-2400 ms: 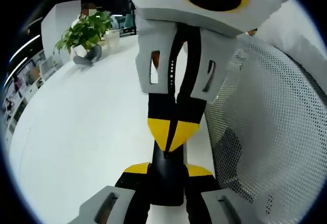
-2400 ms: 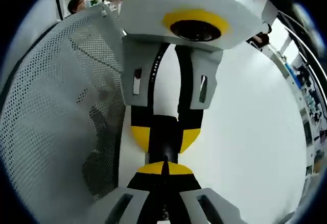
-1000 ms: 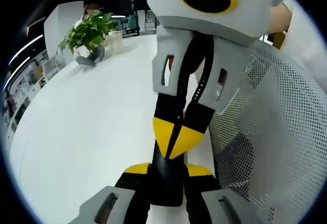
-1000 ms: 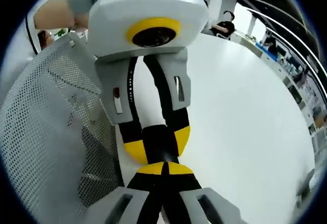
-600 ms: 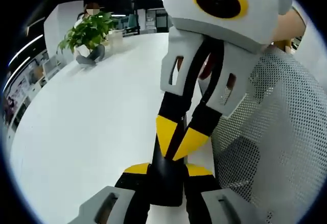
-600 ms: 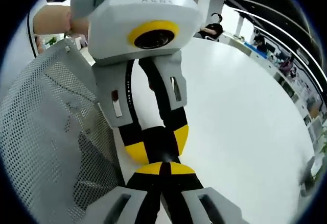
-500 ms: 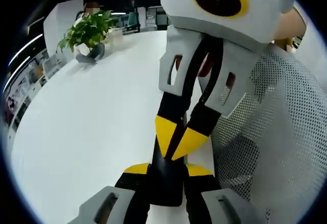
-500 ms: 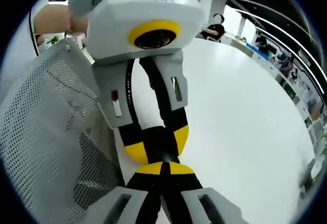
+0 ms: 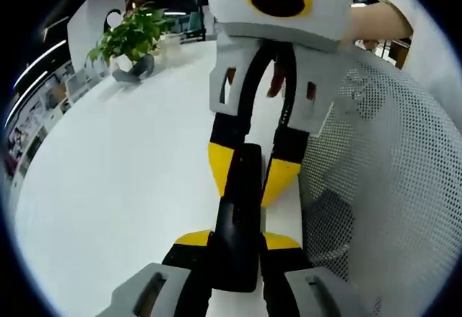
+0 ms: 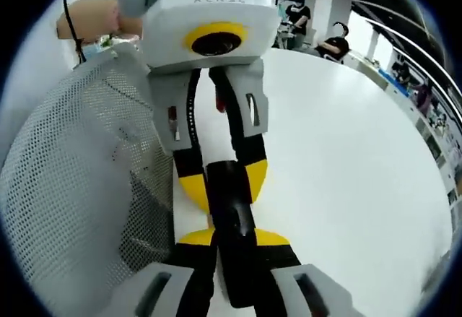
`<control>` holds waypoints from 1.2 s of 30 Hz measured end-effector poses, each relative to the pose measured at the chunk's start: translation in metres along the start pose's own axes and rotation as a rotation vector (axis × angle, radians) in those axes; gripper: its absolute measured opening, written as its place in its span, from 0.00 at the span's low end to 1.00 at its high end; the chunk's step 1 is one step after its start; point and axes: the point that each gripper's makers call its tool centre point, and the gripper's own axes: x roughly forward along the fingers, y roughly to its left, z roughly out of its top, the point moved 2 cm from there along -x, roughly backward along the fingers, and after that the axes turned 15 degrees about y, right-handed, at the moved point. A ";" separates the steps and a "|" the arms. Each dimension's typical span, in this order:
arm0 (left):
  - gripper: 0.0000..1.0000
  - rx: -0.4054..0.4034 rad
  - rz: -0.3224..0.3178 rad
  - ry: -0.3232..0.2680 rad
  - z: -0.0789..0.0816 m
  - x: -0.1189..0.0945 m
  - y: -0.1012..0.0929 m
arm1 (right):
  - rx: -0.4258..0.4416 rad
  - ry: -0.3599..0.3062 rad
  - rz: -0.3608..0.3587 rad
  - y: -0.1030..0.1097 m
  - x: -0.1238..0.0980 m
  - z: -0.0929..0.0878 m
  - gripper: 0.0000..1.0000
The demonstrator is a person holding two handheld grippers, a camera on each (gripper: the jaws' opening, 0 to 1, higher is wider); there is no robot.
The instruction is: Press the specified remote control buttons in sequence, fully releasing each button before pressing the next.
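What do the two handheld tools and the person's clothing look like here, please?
Each tool is a light grey plastic body with slotted grey jaw arms, black links and yellow tips; the left one bears faint lettering on top. The person's white mesh sleeve is perforated fabric.

A potted plant (image 9: 130, 39) stands on the white table (image 9: 123, 180).
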 end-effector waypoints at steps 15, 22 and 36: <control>0.25 -0.006 0.005 0.023 0.001 0.000 0.000 | -0.072 0.028 0.048 0.000 0.010 -0.001 0.24; 0.25 0.001 0.006 0.009 0.001 0.000 -0.001 | -0.082 0.061 0.008 -0.002 0.016 0.001 0.22; 0.27 -0.212 0.018 -0.124 0.002 -0.001 0.001 | -0.105 0.076 0.016 0.002 0.013 0.001 0.21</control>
